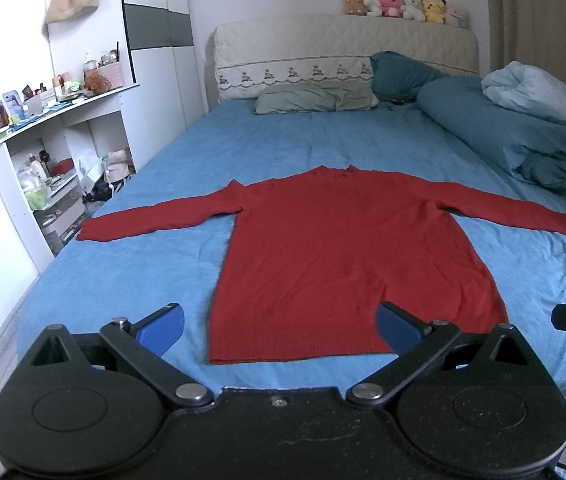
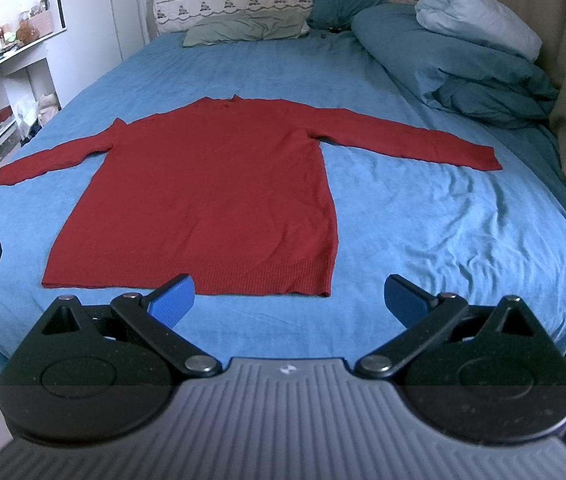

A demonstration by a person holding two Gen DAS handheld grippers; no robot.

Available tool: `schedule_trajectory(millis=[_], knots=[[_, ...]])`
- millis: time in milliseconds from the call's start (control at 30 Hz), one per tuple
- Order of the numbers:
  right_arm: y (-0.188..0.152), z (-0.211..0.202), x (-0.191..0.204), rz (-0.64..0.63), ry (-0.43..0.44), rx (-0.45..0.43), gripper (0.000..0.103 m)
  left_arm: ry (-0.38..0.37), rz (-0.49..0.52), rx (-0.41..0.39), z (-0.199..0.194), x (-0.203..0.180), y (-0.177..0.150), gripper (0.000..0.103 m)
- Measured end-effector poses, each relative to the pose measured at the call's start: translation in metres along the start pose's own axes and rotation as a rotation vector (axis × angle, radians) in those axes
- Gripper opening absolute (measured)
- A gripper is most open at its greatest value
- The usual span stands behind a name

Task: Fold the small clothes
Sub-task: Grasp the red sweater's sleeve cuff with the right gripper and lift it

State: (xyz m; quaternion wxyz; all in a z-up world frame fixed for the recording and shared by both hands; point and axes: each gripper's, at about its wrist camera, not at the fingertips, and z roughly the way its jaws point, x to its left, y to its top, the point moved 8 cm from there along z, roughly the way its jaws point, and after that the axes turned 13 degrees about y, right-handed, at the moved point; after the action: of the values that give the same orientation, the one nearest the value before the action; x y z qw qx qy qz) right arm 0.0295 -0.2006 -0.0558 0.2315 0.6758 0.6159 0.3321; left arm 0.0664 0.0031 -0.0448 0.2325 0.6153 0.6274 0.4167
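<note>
Sweater [image 1: 323,248] flat on bed [image 1: 131,280]

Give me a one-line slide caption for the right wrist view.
Open right tool poised above the hem of a red sweater spread flat, sleeves out, on a blue bed.

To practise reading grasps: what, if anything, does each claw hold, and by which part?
Nothing. The left claw and right claw are both open, short of the red sweater lying flat.

Blue-sheeted bed [image 1: 163,272] under flat red sweater [image 1: 335,256] (sleeves outspread), pillows [image 1: 315,98], bundled duvet [image 1: 515,136].
</note>
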Motion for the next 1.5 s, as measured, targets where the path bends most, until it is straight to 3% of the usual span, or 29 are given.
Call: schedule_trajectory(millis=[200,333,467,667,867,1033,1133,1233,1333,1500], knots=[[0.011,-0.005,0.001,0.003,0.004,-0.025,0.103,0.002,-0.010,-0.058,-0.008,-0.002,0.025,0.103],[0.039,-0.014,-0.021,0.053,-0.004,-0.079,0.103,-0.038,-0.033,-0.140,-0.011,-0.012,0.078,0.103],[0.077,-0.011,-0.061,0.091,-0.075,-0.135,0.103,-0.103,-0.047,-0.156,0.008,-0.036,0.134,0.103],[0.119,0.019,-0.139,0.212,-0.131,-0.199,0.103,-0.188,-0.028,-0.109,0.087,-0.102,0.198,0.103],[0.137,0.104,-0.237,0.403,-0.181,-0.225,0.103,-0.239,0.045,-0.066,0.203,-0.193,0.233,0.103],[0.143,0.182,-0.310,0.535,-0.246,-0.305,0.103,-0.324,0.083,0.037,0.312,-0.278,0.232,0.103],[0.138,0.221,-0.347,0.597,-0.292,-0.349,0.103,-0.335,0.119,0.088,0.356,-0.314,0.217,0.103],[0.126,0.252,-0.382,0.646,-0.339,-0.357,0.103,-0.344,0.151,0.157,0.385,-0.339,0.196,0.103],[0.115,0.278,-0.409,0.688,-0.376,-0.310,0.103,-0.352,0.189,0.214,0.404,-0.366,0.180,0.103],[0.119,0.301,-0.437,0.693,-0.412,-0.280,0.091,-0.345,0.257,0.275,0.423,-0.402,0.163,0.103]])
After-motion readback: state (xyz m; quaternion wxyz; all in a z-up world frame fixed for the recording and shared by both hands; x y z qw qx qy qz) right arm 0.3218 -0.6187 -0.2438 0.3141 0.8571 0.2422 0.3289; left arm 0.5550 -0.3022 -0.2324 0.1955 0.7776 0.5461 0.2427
